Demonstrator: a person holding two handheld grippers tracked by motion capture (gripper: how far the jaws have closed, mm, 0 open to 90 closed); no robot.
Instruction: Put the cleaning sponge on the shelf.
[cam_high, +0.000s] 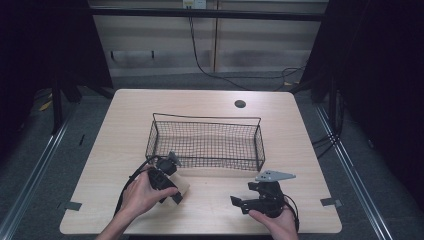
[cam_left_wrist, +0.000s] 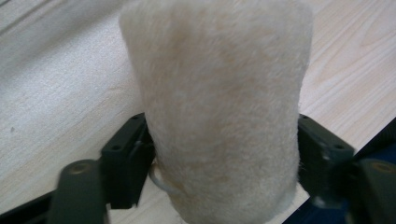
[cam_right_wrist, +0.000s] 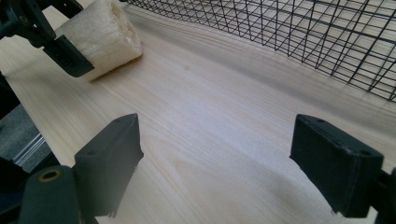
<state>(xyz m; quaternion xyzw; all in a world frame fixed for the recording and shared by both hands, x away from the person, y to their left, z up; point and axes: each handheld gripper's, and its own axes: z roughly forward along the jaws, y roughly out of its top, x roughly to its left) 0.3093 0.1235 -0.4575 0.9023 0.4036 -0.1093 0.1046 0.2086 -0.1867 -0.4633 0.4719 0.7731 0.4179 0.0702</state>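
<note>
Both jaws of the left claw (cam_left_wrist: 219, 158) clamp the loofah (cam_left_wrist: 217, 102) — right claw (cam_right_wrist: 229, 163) gapes.

Left gripper (cam_high: 176, 192) clamped — right gripper (cam_high: 239, 204) agape.

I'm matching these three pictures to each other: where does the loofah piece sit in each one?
High view: loofah low left of centre, at the left hand-held gripper.
Left gripper view: centre, between the jaws.
Right gripper view: top left.
Shared landmark: the wooden table, under it everywhere.
</note>
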